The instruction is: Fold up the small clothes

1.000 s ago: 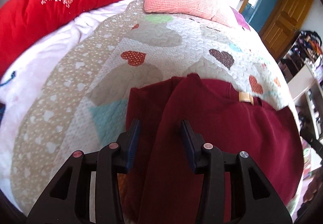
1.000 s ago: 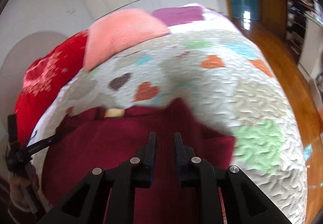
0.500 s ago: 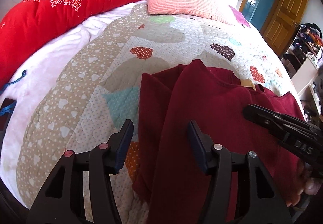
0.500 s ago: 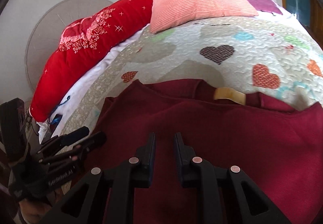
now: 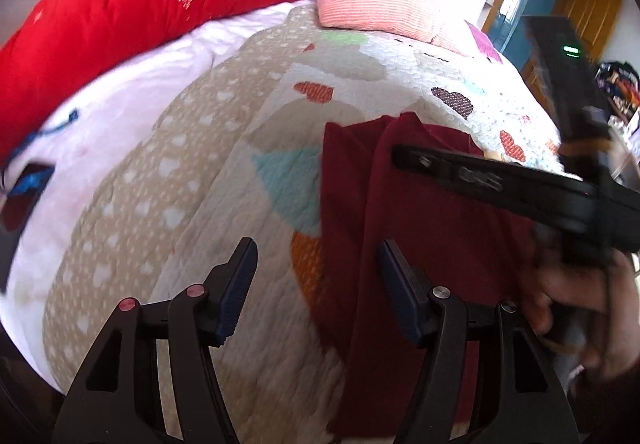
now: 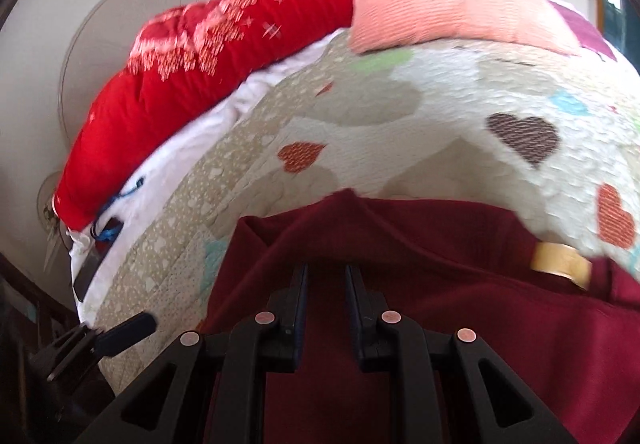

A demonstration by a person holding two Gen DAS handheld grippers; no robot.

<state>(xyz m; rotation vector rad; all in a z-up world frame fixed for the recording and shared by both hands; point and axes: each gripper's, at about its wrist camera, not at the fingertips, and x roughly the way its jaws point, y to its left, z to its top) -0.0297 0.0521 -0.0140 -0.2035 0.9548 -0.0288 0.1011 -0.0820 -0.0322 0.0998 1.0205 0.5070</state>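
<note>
No lettering anywhere is sharp enough to read.

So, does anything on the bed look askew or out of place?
The dark red garment lies unevenly: its left flap is folded over crooked, with slanted ridges. Nothing on the quilt looks spilled or damaged.

A dark red folded garment [image 5: 420, 244] lay on the heart-patterned quilt [image 5: 200, 203]; behind it sat a pink ribbed pillow [image 5: 372, 3], a red bolster [image 5: 120, 3] to its left.
</note>
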